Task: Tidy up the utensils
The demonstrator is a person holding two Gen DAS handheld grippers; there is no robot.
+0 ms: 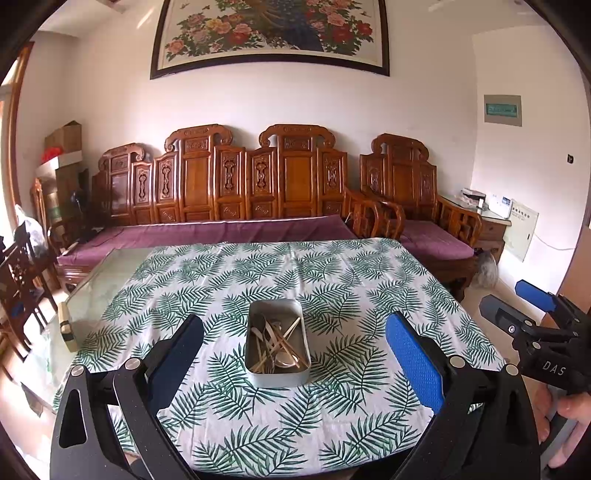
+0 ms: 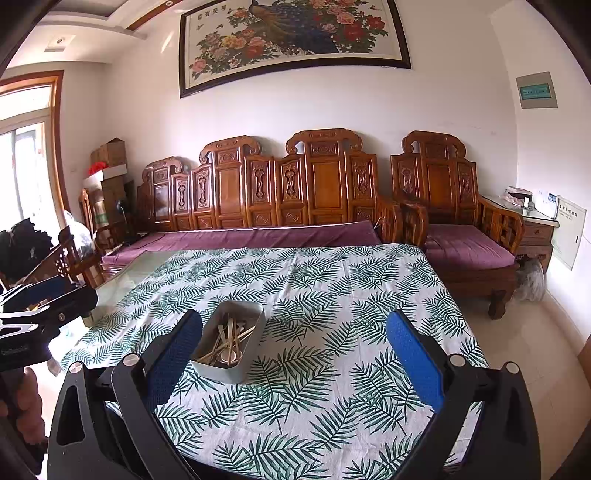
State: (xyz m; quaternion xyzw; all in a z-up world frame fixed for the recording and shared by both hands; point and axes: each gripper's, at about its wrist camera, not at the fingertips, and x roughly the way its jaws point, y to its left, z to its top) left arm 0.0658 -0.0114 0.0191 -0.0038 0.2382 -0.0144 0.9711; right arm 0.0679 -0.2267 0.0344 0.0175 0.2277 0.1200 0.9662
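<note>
Item 1. Table [image 1: 258,266], covered by a white cloth [image 1: 332,280] printed with green fern leaves; the cloth stops short on the left, leaving a strip of bare glass top [image 1: 103,280] there.

Item 2. Metal tin [image 1: 277,343], rectangular with rounded corners, open on top, standing on the cloth near the middle of the table and towards its near edge. From the right wrist view it sits left of centre [image 2: 231,341].

Item 3. Utensils [image 1: 277,345], all inside the tin, lying loosely crossed over one another: pale sticks, perhaps chopsticks, and several metal spoons, one bowl lying at the near end. Exact count cannot be told.

Item 4. Left gripper [image 1: 293,369], held above the near edge of the table, its blue-padded fingers [image 1: 413,362] spread wide with nothing between them; the tin shows in the gap, farther off.

Item 5. Right gripper [image 2: 293,369], held likewise to the right of the left one, fingers spread wide and empty. Its left finger [image 2: 173,354] overlaps the tin's near left corner in view; contact cannot be told. A hand [image 1: 570,410] holds its grip.

Item 6. Background: carved wooden bench [image 1: 236,184] with purple cushion along the far wall, matching armchair [image 1: 417,192] to its right, framed peacock-and-flower painting [image 1: 273,33] above, cardboard boxes [image 1: 66,147] in the far left corner.
</note>
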